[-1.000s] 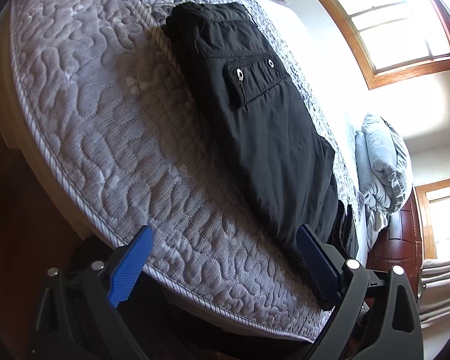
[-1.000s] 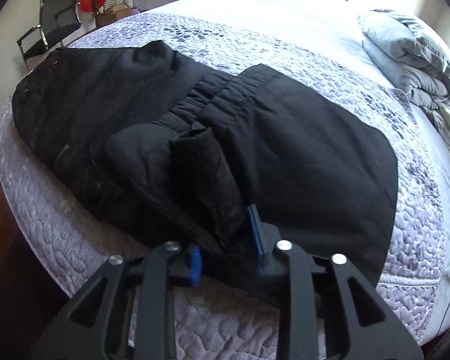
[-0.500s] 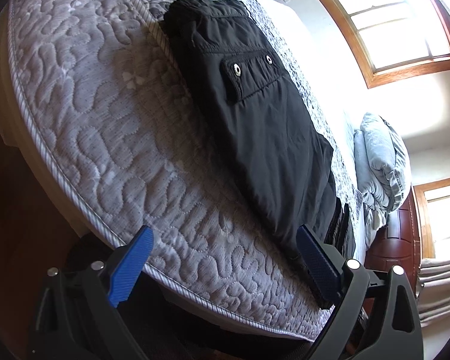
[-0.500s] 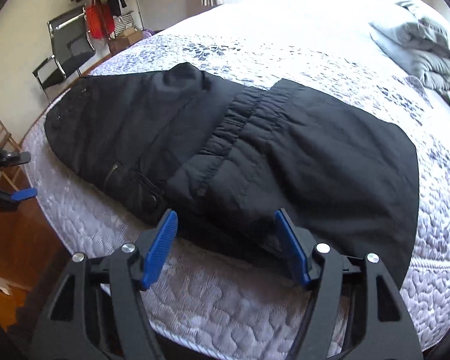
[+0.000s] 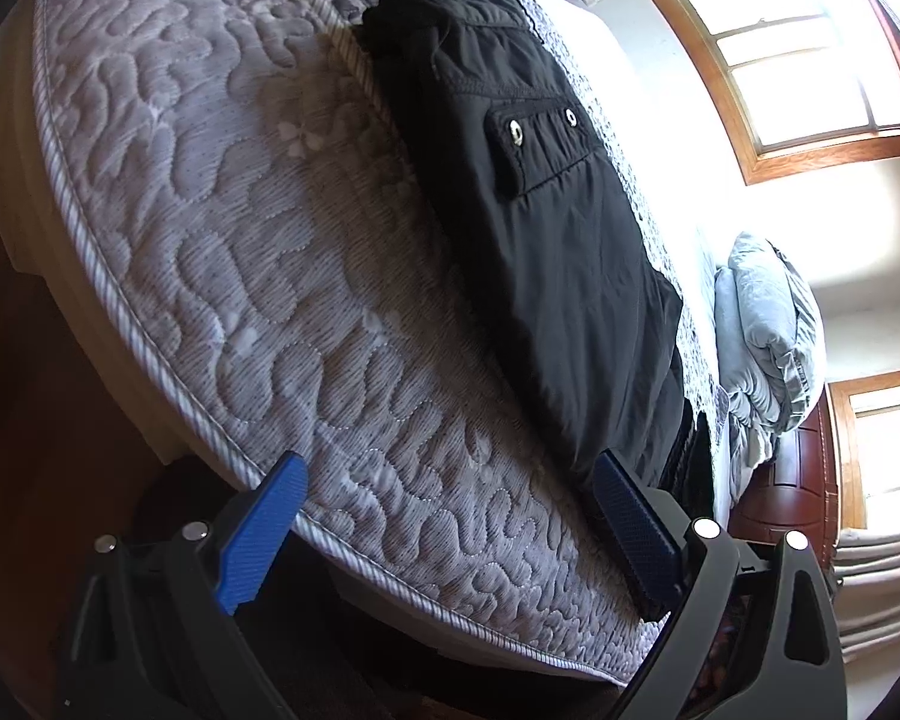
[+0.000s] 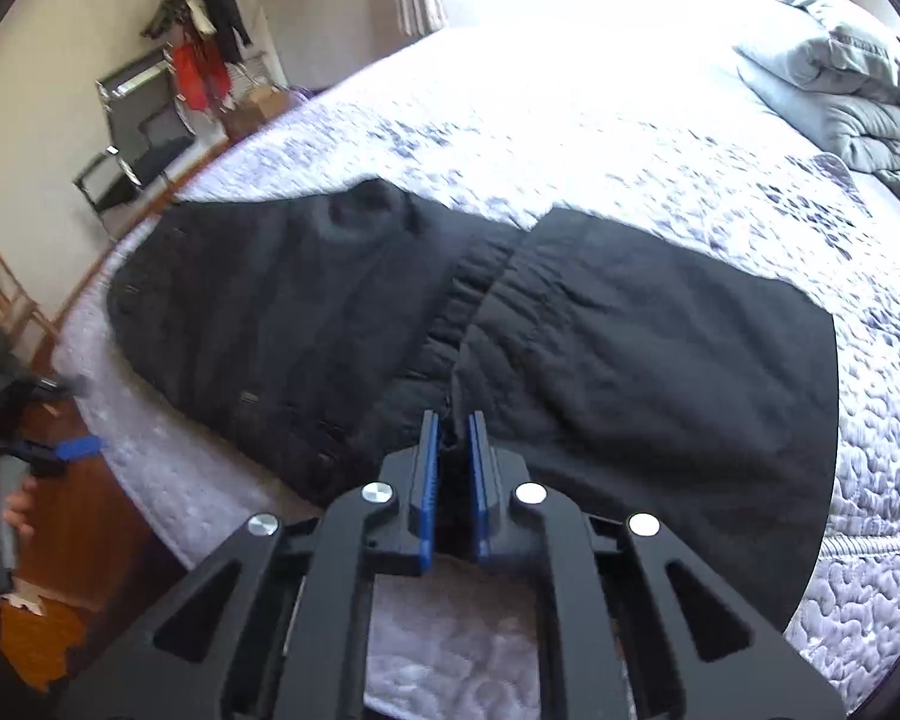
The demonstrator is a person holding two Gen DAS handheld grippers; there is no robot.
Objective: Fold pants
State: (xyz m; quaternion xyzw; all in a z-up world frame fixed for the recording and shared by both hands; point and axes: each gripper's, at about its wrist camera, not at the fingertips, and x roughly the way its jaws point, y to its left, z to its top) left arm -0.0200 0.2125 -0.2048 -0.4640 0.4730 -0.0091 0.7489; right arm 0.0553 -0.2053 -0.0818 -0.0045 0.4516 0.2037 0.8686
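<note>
Black padded pants (image 6: 570, 348): lying folded across the near edge of a quilted grey mattress (image 5: 258, 276), snap-flap pocket (image 5: 540, 144) facing up. Right gripper (image 6: 450, 426): blue pads drawn nearly together at the near hem of the pants; whether fabric is pinched between them cannot be told. Left gripper (image 5: 450, 480): jaws spread wide, holding nothing, low beside the mattress edge. Grey bedding (image 6: 840, 96): bundled at the far end.

No readable text, label or brand shows anywhere; the blurred background clutter may hide some.
</note>
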